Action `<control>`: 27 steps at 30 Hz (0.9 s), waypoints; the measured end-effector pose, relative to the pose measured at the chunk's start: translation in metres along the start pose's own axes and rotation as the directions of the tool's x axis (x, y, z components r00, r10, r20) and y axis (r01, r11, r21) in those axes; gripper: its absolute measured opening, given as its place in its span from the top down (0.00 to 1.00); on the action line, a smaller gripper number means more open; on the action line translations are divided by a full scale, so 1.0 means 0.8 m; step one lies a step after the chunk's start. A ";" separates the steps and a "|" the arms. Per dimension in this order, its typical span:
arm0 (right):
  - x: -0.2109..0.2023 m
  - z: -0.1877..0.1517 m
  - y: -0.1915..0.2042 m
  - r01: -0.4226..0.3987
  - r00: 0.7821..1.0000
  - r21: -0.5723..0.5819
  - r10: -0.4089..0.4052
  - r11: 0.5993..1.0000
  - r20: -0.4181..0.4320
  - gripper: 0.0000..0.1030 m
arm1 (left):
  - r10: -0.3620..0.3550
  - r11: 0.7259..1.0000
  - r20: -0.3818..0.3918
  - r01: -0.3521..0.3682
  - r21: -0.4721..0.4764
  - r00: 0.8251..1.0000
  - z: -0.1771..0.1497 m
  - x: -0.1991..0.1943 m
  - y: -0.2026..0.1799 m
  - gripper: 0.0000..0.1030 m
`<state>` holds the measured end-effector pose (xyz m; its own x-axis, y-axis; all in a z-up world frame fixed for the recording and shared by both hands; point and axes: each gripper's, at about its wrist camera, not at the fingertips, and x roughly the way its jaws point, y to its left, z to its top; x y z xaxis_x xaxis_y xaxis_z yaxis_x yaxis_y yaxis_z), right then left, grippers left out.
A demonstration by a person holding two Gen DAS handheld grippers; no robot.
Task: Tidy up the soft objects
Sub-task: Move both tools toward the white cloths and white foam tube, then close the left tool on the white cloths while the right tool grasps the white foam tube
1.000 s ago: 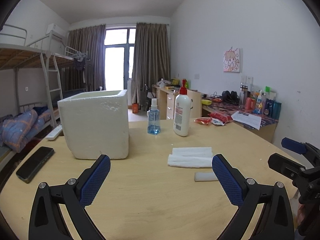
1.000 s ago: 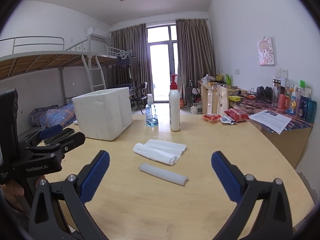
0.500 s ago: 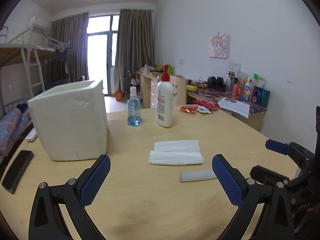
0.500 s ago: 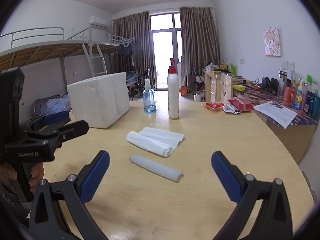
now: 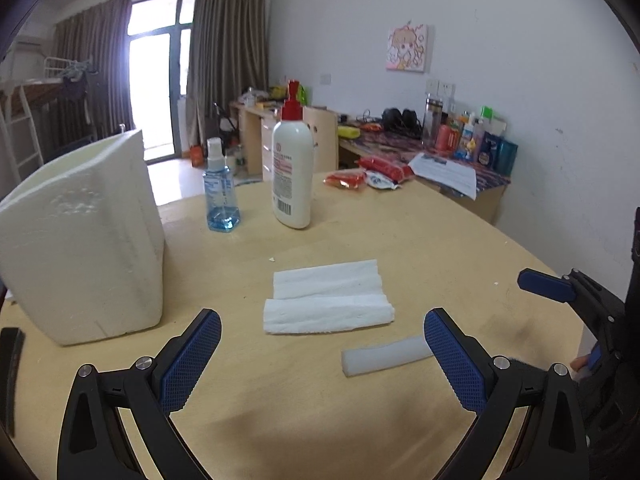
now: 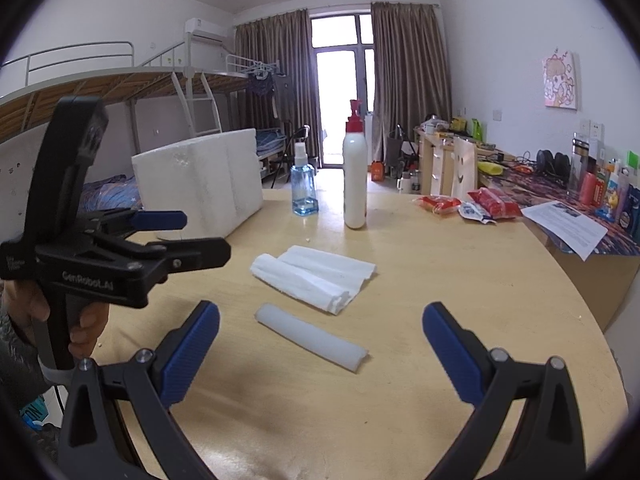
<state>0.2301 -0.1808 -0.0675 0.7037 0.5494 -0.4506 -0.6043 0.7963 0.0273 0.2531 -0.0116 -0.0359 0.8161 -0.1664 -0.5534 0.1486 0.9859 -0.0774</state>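
Both jaws wide open. Foam roll (image 6: 311, 336) on surface between right jaws, 12 o'clock; nearer than 0.5 s ago.

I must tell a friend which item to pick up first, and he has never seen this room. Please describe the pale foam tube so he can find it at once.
Start at the round wooden table and find the folded white towel near its middle. The foam tube lies just in front of the towel, apart from it. It is a smooth, pale, half-round stick, while the towel is flat, layered and fluffy.
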 end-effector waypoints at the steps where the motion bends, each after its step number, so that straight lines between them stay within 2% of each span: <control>1: 0.002 0.000 -0.001 -0.003 1.000 -0.002 0.003 1.000 -0.006 0.00 | -0.001 1.000 -0.008 0.001 0.002 1.000 0.002 0.005 0.001 0.01; 5: 0.008 0.003 -0.005 -0.007 1.000 -0.008 0.007 1.000 -0.020 0.00 | -0.010 0.999 -0.048 0.012 0.036 0.999 0.012 0.032 0.005 0.05; 9: 0.019 0.005 -0.010 -0.020 0.999 -0.012 0.020 1.000 -0.043 0.00 | -0.038 0.998 -0.128 0.044 0.042 0.991 0.019 0.070 0.016 0.11; 12: 0.031 0.005 -0.013 -0.035 0.997 -0.016 0.034 0.999 -0.068 0.00 | -0.094 0.992 -0.162 0.106 0.067 0.982 0.018 0.088 0.018 0.23; 14: 0.037 0.005 -0.015 -0.047 0.995 -0.017 0.045 0.999 -0.084 0.00 | -0.086 0.991 -0.176 0.103 0.090 0.981 0.018 0.099 0.019 0.26; 16: 0.042 0.003 -0.016 -0.058 0.994 -0.015 0.056 0.998 -0.094 0.00 | -0.105 0.987 -0.193 0.126 0.099 0.976 0.018 0.110 0.020 0.37; 17: 0.043 0.003 -0.017 -0.063 0.993 -0.014 0.061 0.998 -0.098 0.00 | -0.107 0.986 -0.197 0.130 0.105 0.975 0.018 0.114 0.020 0.39; 20: 0.048 0.002 -0.019 -0.064 0.992 -0.017 0.061 0.998 -0.111 0.00 | -0.125 0.977 -0.212 0.158 0.143 0.969 0.016 0.123 0.016 0.41; 24: 0.055 0.005 -0.026 -0.099 0.985 0.017 0.100 0.995 -0.141 0.00 | -0.123 0.968 -0.225 0.166 0.187 0.967 0.013 0.131 0.007 0.43; 27: 0.056 0.004 -0.023 -0.106 0.982 0.011 0.107 0.994 -0.157 0.00 | -0.129 0.965 -0.247 0.179 0.193 0.960 0.010 0.139 0.005 0.56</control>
<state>0.2740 -0.1696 -0.0852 0.5679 0.5848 -0.5793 -0.6714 0.7362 0.0851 0.3489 -0.0260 -0.0908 0.6269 -0.2821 -0.7262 0.3971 0.9177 -0.0137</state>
